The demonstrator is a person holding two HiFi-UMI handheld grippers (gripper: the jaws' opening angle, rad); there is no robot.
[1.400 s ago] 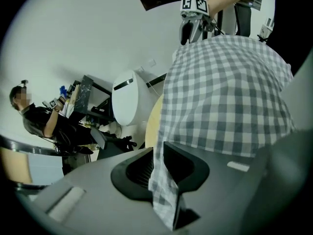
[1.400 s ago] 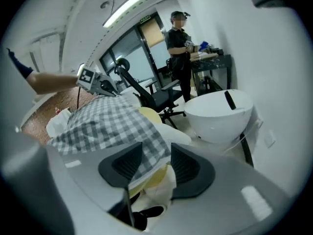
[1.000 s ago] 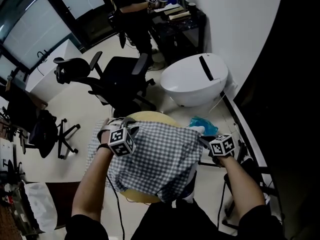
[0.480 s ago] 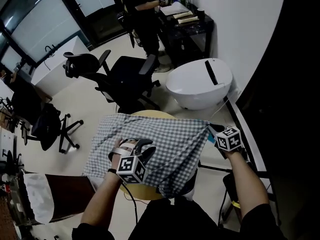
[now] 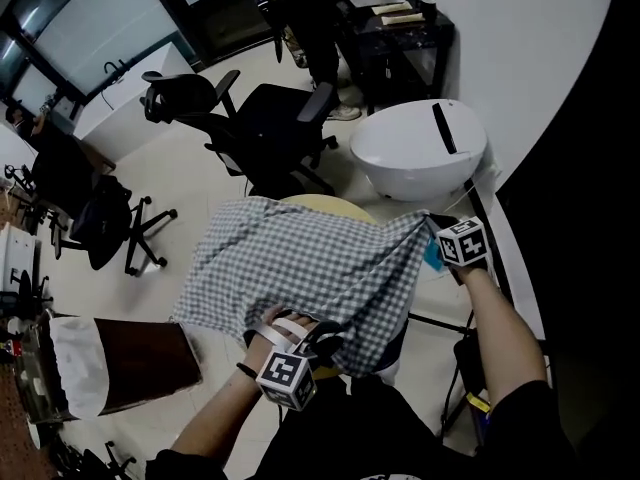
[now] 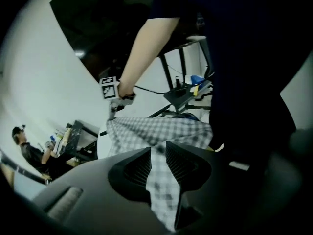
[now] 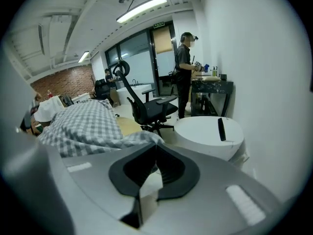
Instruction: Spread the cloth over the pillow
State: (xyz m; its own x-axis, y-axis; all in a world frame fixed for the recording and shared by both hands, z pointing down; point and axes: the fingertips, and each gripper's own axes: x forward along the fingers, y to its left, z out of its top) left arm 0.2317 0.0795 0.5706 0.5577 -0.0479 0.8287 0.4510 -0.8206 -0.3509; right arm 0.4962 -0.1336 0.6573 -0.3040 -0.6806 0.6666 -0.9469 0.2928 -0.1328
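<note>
While the checked cloth [image 5: 310, 263] is held at two pts, step in hand: judged to be the spread itself; cloth is drawn out over the pillow but not yet laid flat.
Cloth: stretched betw. both grippers and draped over the round yellowish pillow [image 5: 335, 208]. Near side hangs down by the person's legs.
Left gripper [image 6: 158, 154]: at the near edge of the cloth. A bunched fold is pinched betw. its fingers [image 6: 134, 168], which stand part-way apart round the fold.
Right gripper [image 7: 155, 151]: at the far right corner. Its fingers [image 7: 172, 173] are pressed together on the corner's thin edge.
Pillow: mostly covered, w/ only a sliver seen at the far edge. Whether it's centred under the cloth can't be told.
Method: both pinches to be held firm. Cloth to be pulled apart evenly so slack is taken out w/o dragging the pillow. Near edge to be brought level w/ the right corner, then both lowered together.
Check: far left corner [image 5: 240, 218] is held by nothing, so it should be straightened after release.
Risk: a ridge may be left by the bunched fold at left if it's let go too early. The thin corner at right could be lost if tugged hard.
</note>
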